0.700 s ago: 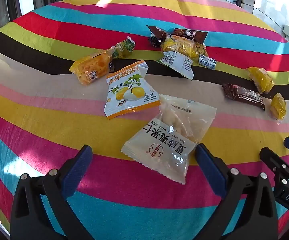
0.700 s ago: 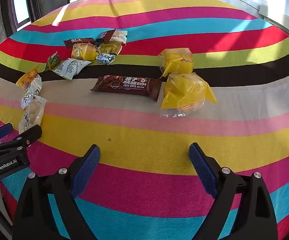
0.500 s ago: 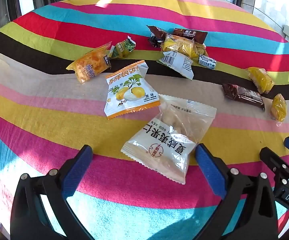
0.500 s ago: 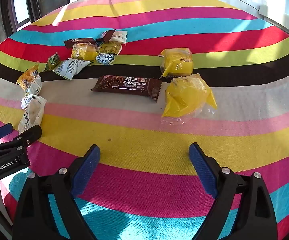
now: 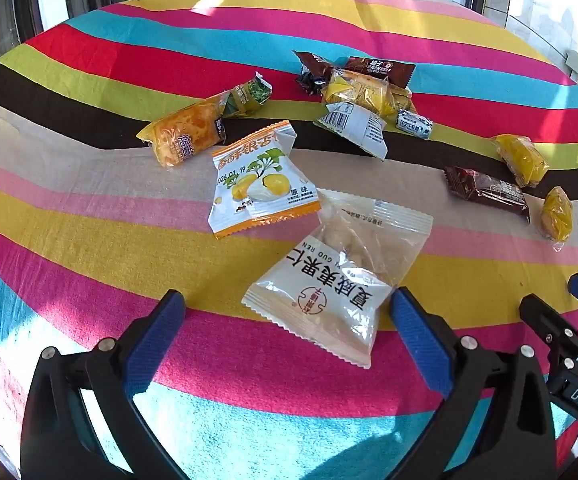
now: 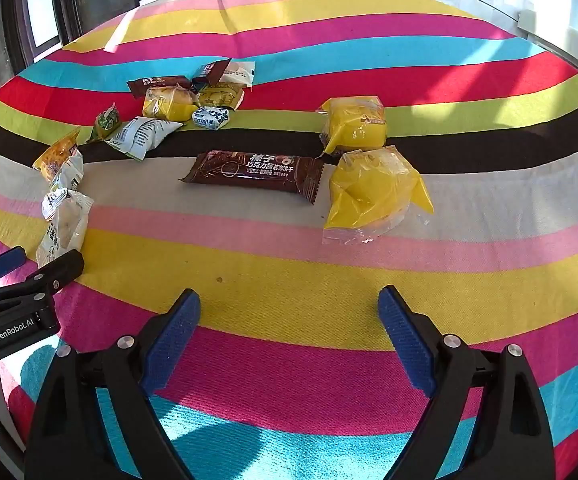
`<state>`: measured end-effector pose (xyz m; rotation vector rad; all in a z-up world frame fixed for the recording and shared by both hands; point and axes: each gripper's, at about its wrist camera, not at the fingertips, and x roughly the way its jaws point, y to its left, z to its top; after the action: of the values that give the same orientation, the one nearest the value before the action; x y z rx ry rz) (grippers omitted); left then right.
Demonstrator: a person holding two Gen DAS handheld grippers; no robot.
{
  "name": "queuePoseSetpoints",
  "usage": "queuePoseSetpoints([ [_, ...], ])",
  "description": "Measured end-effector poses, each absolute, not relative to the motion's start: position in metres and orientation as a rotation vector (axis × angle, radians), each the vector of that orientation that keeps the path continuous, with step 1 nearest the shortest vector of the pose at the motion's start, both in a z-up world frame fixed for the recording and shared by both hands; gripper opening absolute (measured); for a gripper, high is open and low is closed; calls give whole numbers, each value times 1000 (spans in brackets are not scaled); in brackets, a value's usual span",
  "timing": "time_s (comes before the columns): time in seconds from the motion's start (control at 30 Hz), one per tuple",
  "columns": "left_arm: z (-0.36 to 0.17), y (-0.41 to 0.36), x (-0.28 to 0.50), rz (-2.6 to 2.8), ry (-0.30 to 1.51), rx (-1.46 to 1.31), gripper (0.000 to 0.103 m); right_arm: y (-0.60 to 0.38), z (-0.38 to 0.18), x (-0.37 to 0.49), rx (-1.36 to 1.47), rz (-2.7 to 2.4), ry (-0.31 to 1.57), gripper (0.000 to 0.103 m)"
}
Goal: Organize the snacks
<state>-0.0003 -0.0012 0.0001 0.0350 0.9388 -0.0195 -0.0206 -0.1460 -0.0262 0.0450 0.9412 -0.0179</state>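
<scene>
My left claw [image 5: 285, 320], spread wide, has the nut pouch [image 5: 339, 274] lying diagonally between its pads (right claw [image 6: 289, 320] also spread, farther off).

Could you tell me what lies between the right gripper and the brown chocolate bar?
Only bare striped cloth: in the right wrist view, nothing sits between the open right gripper and the chocolate bar.

Nut pouch [image 5: 339, 280] blocks left tongs [image 5: 285, 320].

I see a striped cloth [image 5: 89, 264] covering the counter, sunlit, with dark-framed windows [image 6: 41, 20] behind it.
</scene>
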Motion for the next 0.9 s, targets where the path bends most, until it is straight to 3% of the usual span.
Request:
queuePoseSetpoints([
  [0.9, 0, 0, -1, -20, 939, 35, 102, -146, -27, -22, 47, -18, 940, 87],
])
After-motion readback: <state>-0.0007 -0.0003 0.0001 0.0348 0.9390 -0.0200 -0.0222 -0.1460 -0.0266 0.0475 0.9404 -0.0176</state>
